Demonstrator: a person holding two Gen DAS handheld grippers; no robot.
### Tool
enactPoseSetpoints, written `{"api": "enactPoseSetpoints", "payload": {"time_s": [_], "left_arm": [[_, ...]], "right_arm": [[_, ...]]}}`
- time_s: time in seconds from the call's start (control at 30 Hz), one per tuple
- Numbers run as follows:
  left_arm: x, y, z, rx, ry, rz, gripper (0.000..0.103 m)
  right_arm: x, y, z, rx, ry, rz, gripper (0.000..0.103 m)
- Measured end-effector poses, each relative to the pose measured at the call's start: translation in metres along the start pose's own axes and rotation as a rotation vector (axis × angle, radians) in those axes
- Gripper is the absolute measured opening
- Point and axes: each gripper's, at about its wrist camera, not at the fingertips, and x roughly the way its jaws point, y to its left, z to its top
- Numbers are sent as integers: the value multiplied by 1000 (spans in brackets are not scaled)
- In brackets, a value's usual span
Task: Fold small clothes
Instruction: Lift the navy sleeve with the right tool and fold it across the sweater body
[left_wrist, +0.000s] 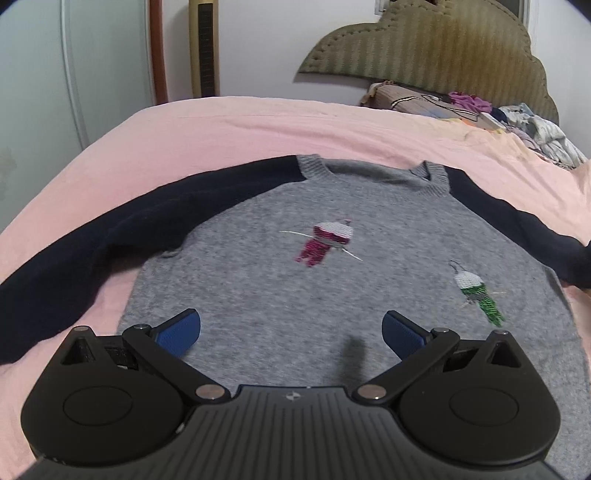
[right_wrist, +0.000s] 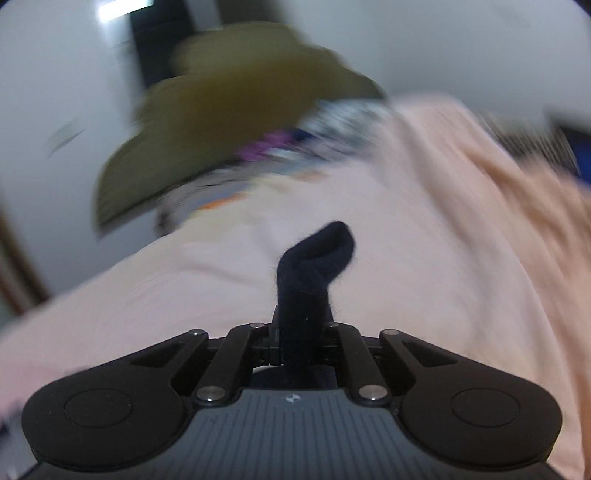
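Pinching a dark navy sleeve end (right_wrist: 314, 273), my right gripper (right_wrist: 300, 332) has its jaws clamped tight on the knit, which curls up past the tips. My left gripper (left_wrist: 291, 334) hangs wide apart and holds nothing above the lower body of the grey sweater (left_wrist: 295, 280). That sweater lies face up on the pink bedsheet (left_wrist: 221, 125), navy sleeves spread, two small embroidered figures on its chest. Bare sheet surrounds it; a clothes pile (left_wrist: 517, 122) sits by the headboard (left_wrist: 443, 48).
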Motion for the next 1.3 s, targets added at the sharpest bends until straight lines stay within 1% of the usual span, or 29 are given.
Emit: {"api": "enactPoseSetpoints", "payload": {"time_s": [0.07, 0.13, 0.3, 0.4, 0.47, 0.6, 0.87, 1.1, 1.3], "left_arm": [[1, 3, 0, 1, -1, 12, 103], [1, 7, -1, 0, -1, 21, 103], [2, 16, -2, -8, 4, 39, 103], [3, 20, -3, -8, 5, 50, 103], [3, 23, -4, -9, 6, 56, 103], [3, 27, -4, -19, 9, 59, 103], [0, 33, -5, -28, 5, 68, 103], [-3, 40, -8, -42, 3, 72, 103], [-3, 45, -9, -53, 7, 72, 103]], "right_arm": [[-7, 47, -5, -110, -10, 57, 8], [-9, 92, -12, -188, -4, 112, 8], [-5, 179, -41, -307, 55, 213, 9], [-9, 227, -63, -383, 58, 237, 9], [-12, 249, -79, -430, 54, 246, 9], [-10, 287, -94, -474, 73, 277, 9], [-9, 340, -122, -551, 91, 350, 9], [-12, 373, -145, -606, 108, 391, 9], [-9, 391, -161, -637, 137, 413, 9]]}}
